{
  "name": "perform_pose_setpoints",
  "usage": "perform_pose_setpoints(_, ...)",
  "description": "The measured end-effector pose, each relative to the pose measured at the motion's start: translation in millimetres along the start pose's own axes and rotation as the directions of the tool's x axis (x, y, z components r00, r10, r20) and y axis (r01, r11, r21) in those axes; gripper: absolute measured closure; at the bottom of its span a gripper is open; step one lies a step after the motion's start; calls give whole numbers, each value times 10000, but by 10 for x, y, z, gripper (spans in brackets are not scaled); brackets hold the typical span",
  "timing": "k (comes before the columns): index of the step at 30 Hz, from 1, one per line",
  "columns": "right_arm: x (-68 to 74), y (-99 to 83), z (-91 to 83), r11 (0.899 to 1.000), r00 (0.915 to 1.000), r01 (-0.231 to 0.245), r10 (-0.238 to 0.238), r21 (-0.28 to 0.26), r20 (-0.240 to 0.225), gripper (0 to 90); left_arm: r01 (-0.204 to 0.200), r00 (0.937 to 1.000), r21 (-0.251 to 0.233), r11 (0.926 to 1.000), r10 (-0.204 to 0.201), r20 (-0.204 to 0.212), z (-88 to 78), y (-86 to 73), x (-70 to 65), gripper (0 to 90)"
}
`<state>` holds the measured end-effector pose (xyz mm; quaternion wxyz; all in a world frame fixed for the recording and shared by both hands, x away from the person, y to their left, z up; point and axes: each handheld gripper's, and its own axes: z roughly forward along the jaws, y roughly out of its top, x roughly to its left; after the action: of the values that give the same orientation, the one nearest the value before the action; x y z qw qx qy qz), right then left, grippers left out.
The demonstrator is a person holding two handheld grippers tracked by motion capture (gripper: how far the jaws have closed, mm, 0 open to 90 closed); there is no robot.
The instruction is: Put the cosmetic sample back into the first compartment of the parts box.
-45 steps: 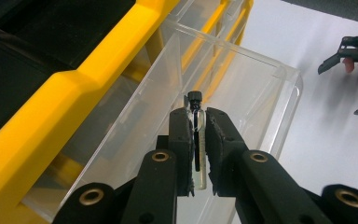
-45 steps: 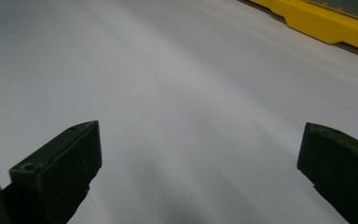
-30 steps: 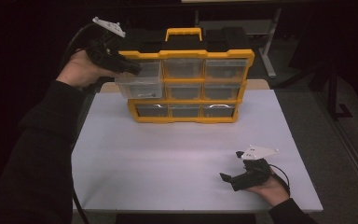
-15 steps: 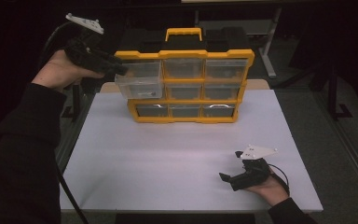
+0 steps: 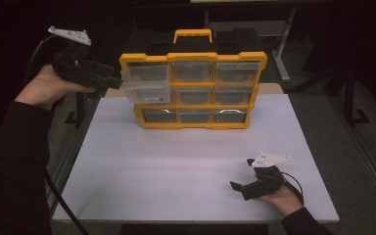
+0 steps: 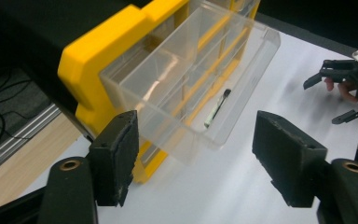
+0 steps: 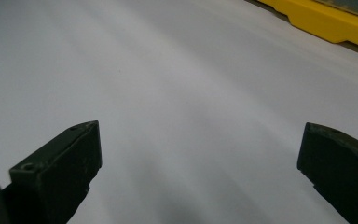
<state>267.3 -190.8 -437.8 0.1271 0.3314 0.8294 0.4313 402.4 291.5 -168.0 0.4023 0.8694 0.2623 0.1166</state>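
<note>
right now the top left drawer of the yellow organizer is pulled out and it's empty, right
Not quite. The clear drawer at the top left of the yellow organizer is pulled out, but it is not empty: the left gripper view shows a small slim item lying on its floor. The rest stands.

Setting: I am looking at a dim workshop bench, with a white table (image 5: 186,161) carrying a yellow parts organizer (image 5: 196,90).
</note>
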Motion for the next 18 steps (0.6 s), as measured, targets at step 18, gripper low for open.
perform_pose_setpoints(18,0,-1,2,10000,10000,-9,9,-11,5,0,380,9973,-380,9986,-403,-615,311,-658,-222,201)
